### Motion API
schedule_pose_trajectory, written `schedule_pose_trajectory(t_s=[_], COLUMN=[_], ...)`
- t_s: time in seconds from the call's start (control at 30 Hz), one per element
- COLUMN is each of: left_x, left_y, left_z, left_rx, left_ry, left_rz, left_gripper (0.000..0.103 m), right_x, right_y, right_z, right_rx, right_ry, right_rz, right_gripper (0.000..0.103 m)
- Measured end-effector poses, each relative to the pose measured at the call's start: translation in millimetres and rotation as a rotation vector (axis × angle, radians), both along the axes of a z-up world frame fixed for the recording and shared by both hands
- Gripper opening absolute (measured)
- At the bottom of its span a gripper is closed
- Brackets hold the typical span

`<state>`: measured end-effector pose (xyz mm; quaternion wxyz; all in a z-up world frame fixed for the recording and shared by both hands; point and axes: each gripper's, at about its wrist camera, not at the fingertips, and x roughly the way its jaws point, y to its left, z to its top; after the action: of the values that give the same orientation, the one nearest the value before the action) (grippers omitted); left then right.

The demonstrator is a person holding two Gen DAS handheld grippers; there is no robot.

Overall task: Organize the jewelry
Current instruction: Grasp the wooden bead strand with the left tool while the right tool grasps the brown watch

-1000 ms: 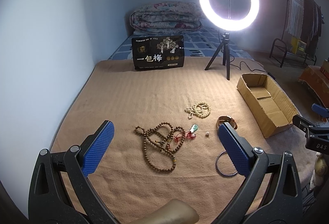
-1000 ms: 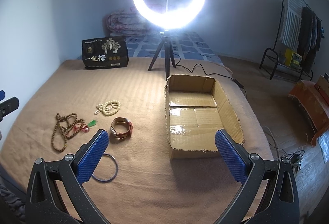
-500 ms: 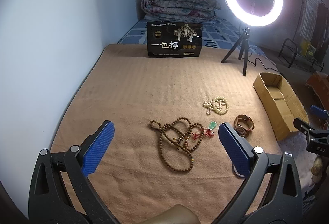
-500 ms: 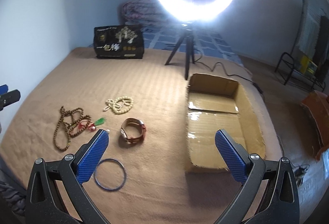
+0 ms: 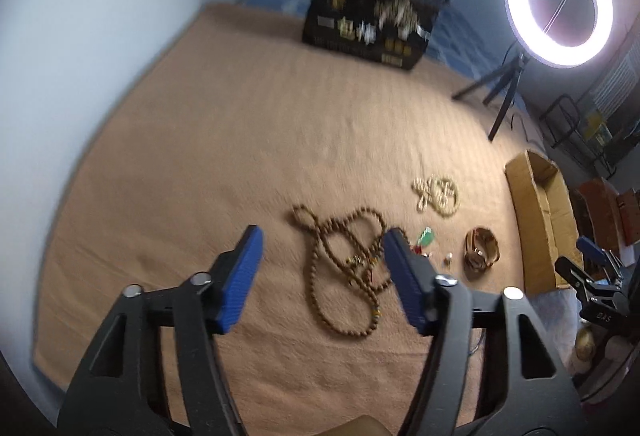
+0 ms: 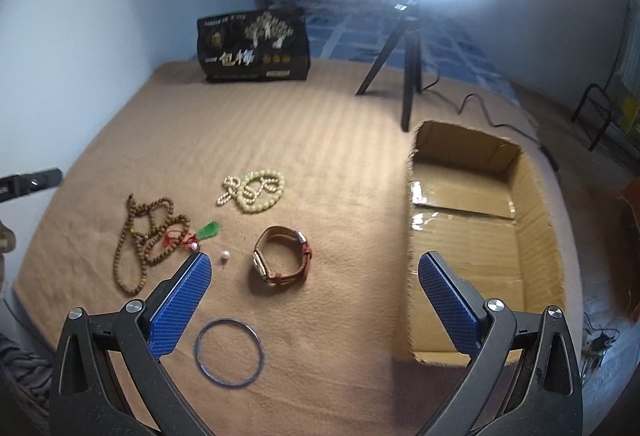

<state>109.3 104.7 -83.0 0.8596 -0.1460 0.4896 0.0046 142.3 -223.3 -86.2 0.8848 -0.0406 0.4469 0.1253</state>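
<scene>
On the tan blanket (image 5: 240, 139) lie a long brown bead necklace (image 5: 340, 272) (image 6: 140, 236), a pale bead bracelet (image 5: 438, 193) (image 6: 256, 189), a green pendant on red cord (image 6: 208, 231), a small white pearl (image 6: 224, 256), a brown-strap watch (image 6: 282, 260) (image 5: 482, 252) and a thin blue bangle (image 6: 229, 351). An empty cardboard box (image 6: 480, 236) (image 5: 538, 220) stands to the right. My left gripper (image 5: 324, 276) is open, above the brown necklace. My right gripper (image 6: 314, 302) is open and empty, just in front of the watch; the bangle lies by its left finger.
A black snack bag (image 6: 256, 45) stands at the back of the blanket. A lit ring light on a tripod (image 6: 408, 67) stands behind the box, its cable trailing right. Folded quilts lie behind the bag. The blanket drops off at the front and left edges.
My left gripper has moved forward and right over the brown necklace, its fingers closer together than before. My right gripper has moved forward and left towards the watch and bangle.
</scene>
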Motion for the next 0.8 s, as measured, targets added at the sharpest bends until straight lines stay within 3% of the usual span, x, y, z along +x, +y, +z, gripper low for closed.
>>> schedule_pose_trajectory(t_s=[0.13,0.27,0.43,0.5,0.7,0.8], left_x=[14.8,33.7,47.9,51.2,61.8,66.4], left_y=[-14.0,-22.1,-19.8,-18.4,-9.0,-10.0], left_z=[-18.0,-35.6,-65.0,-73.6,-84.5,-91.3], left_rx=[-0.024,-0.031,-0.064,-0.064,-0.11,-0.097], left_ry=[0.048,0.096,0.18,0.201,0.228,0.245], left_rz=[-0.043,-0.072,-0.078,-0.073,-0.049,-0.055], left_gripper=[0.061,0.056,0.056,0.054,0.054,0.054], right_x=[12.6,26.2,36.4,40.3,51.7,54.7], right_y=[2.2,6.9,10.1,10.6,9.9,11.7], right_z=[-8.0,-18.9,-35.7,-43.0,-55.4,-57.4], right_rx=[0.018,0.032,0.068,0.079,0.088,0.085], right_ry=[0.044,0.1,0.176,0.209,0.254,0.262], right_rz=[0.017,0.041,0.059,0.061,0.042,0.043], right_gripper=[0.099,0.087,0.083,0.076,0.074,0.071])
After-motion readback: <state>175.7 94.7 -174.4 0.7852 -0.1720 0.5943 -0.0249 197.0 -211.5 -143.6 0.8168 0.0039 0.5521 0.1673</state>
